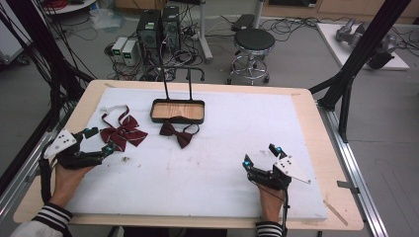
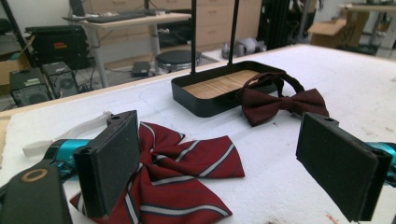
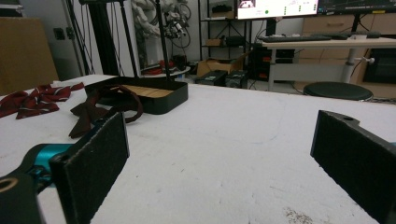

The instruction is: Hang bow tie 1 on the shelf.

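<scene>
A striped dark-red bow tie [image 1: 122, 132] with a white strap lies at the left of the white mat; in the left gripper view this striped tie [image 2: 187, 177] sits just in front of the jaws. A plain dark-red bow tie [image 1: 176, 133] lies in front of a black tray [image 1: 178, 118] with a wooden floor and a tall wire handle. My left gripper [image 1: 97, 141] is open beside the striped tie, holding nothing. My right gripper [image 1: 260, 156] is open over bare mat at the right, far from both ties. The plain tie [image 3: 100, 109] rests against the tray [image 3: 159, 103].
The white mat [image 1: 207, 168] covers most of a wooden table [image 1: 328, 148]. Beyond the far edge stand a black stool [image 1: 253, 42], computer towers [image 1: 158, 29] and cables. A black frame post [image 1: 358, 54] rises at the right.
</scene>
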`<state>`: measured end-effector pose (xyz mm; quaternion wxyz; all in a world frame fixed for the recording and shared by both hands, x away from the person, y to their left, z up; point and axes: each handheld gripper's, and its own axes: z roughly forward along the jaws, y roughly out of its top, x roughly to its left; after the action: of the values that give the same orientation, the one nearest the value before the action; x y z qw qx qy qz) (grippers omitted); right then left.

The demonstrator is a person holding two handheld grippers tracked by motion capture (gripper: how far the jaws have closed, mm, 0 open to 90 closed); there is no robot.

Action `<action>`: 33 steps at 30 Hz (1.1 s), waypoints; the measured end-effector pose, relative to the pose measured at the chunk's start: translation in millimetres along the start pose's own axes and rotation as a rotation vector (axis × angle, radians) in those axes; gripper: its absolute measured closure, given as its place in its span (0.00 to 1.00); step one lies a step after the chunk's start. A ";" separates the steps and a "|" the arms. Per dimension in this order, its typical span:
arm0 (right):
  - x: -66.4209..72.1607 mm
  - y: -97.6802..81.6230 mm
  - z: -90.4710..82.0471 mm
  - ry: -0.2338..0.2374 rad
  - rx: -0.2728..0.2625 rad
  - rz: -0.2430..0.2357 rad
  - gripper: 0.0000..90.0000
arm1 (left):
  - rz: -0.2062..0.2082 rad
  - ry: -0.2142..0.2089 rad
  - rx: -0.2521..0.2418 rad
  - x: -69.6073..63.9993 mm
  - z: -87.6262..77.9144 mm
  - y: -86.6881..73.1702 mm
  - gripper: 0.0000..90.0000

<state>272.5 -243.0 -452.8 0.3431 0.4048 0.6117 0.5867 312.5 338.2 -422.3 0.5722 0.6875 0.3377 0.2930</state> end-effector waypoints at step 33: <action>0.0 0.1 0.1 -0.002 0.004 0.010 0.04 | 0.055 -0.076 0.355 56.9 54.8 48.3 0.16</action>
<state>272.6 -242.9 -452.8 0.3400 0.4091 0.6107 0.5866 396.1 345.8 -383.3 0.4460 0.7972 0.3433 0.2185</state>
